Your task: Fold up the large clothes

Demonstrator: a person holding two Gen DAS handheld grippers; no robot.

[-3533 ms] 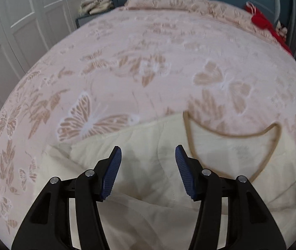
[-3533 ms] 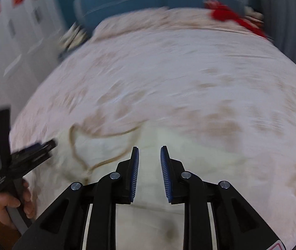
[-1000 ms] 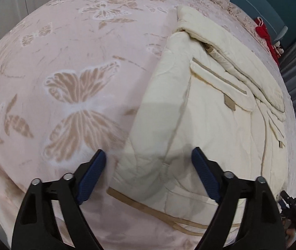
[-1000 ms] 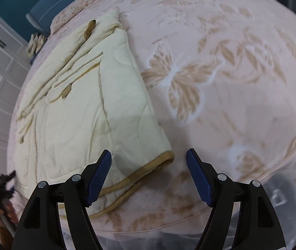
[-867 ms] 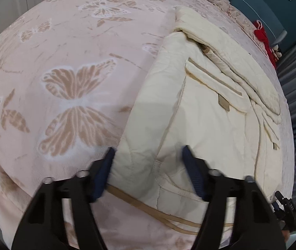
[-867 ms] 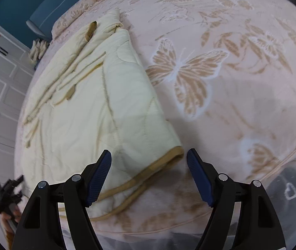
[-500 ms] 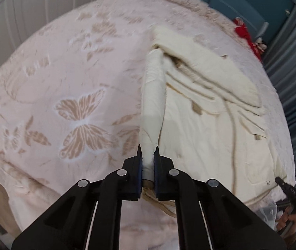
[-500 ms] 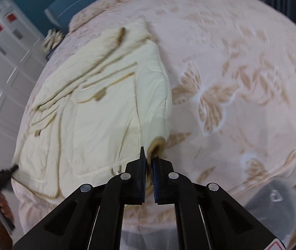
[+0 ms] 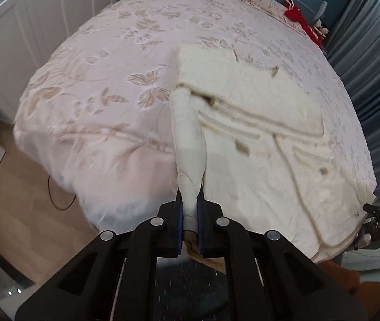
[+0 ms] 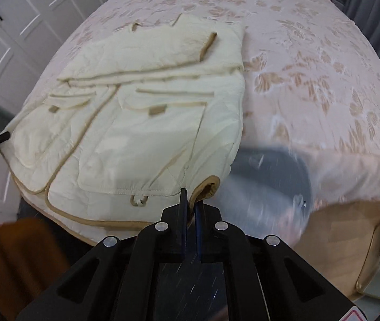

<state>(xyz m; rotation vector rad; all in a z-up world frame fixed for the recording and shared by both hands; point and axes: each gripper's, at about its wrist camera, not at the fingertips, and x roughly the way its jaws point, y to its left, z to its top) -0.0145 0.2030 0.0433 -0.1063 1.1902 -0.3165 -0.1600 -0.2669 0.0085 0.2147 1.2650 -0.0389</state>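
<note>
Garment: cream quilted coat with tan piping, spread on the bed; pocket flaps and tan tabs face up, sleeves already laid across the upper body.
Bed cover: pink, butterfly and leaf print.
Left gripper: clamped tight on a bunched hem corner at the coat's left edge; cloth runs as a twisted rope from the pads up the side seam.
Right gripper: pinched narrow on the tan-bound hem corner at the coat's right edge; hem curls up beside the pads.
Position of coat: hem at the near edge of the bed, hanging slightly over; collar end far, toward the pillows.
Long axis: runs away from both sets of fingers, hem near, shoulders far.
Key relation: folded sleeves and shoulders lie straight ahead of and beyond both grips; one corner per hand, neither hand nearer, so hem likely goes forward evenly onto the upper half.
Risk, judged: uneven lift would skew the fold line.
Surroundings: white panelled doors, grey curtain, red item by the pillows, wooden floor.
Writing, brands, labels: none readable; tan tabs too small to tell.
</note>
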